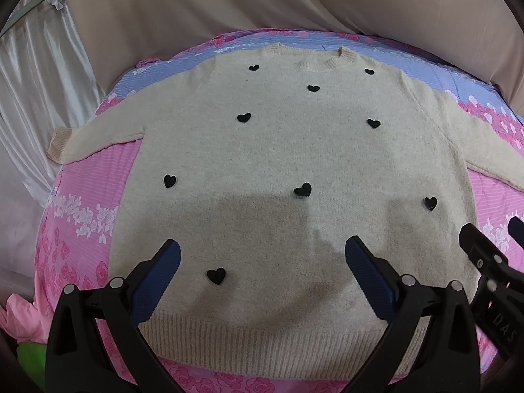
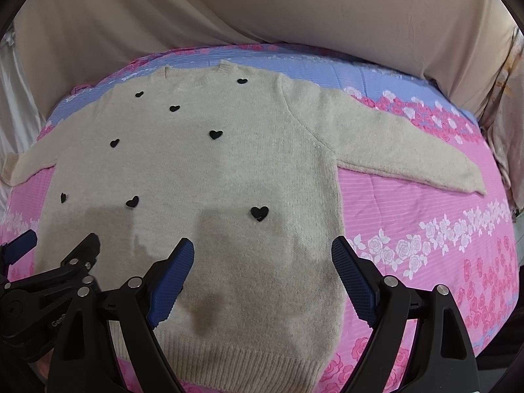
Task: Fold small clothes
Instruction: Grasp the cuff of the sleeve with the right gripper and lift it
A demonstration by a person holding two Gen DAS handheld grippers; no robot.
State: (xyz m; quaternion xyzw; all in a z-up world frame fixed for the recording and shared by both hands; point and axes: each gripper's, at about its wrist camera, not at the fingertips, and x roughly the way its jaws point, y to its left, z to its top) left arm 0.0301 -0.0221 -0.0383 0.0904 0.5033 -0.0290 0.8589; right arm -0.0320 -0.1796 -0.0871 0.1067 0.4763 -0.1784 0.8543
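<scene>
A cream knitted sweater (image 1: 278, 150) with black hearts lies flat, front up, on a pink floral bedsheet (image 1: 82, 216), neck at the far side and both sleeves spread out. My left gripper (image 1: 262, 249) hovers open above the lower middle of the sweater, nothing between its blue pads. My right gripper (image 2: 262, 245) hangs open over the sweater's (image 2: 203, 170) lower right part, near its side edge, also holding nothing. Each gripper shows at the edge of the other's view: the right gripper (image 1: 488, 239) at the right, the left gripper (image 2: 62, 239) at the left.
A beige cloth (image 1: 229, 0) rises behind the bed along the far side. White satin curtain folds (image 1: 39, 75) hang at the left. The sheet (image 2: 425, 222) extends bare to the right of the sweater. Something pink and green (image 1: 23, 337) lies at the bed's lower left.
</scene>
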